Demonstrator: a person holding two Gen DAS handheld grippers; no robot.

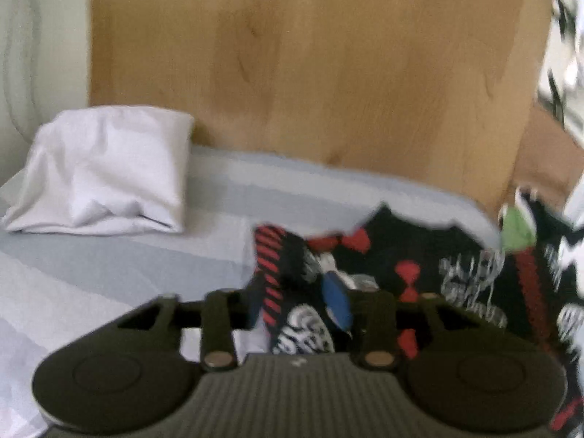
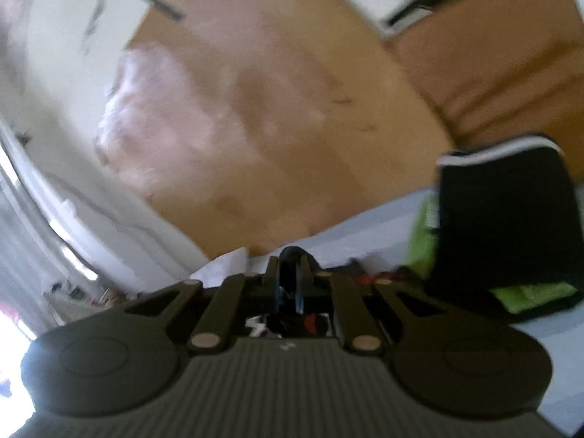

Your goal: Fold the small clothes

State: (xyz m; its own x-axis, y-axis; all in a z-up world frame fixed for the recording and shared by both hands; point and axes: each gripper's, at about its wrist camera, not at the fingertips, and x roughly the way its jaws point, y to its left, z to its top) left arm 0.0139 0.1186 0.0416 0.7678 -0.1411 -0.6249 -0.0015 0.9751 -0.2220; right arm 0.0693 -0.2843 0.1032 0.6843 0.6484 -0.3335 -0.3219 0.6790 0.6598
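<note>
Black printed garment [image 1: 419, 255], red and white marks on it too blurred to read, lies bunched on the bed [image 1: 109, 262] near its right edge, right of the white pillow [image 1: 106, 168] at the wooden headboard [image 1: 310, 73]. Left gripper [image 1: 303, 303] stands partly open around a fold. Right gripper [image 2: 290, 277] is pinched narrow on dark cloth; a black-and-green folded piece [image 2: 503, 226] sits right.

The left gripper [image 1: 299, 306] sits over a black patterned garment [image 1: 419, 255] on the bed [image 1: 109, 273]. A white pillow [image 1: 106, 171] leans on the wooden headboard [image 1: 310, 62].
</note>
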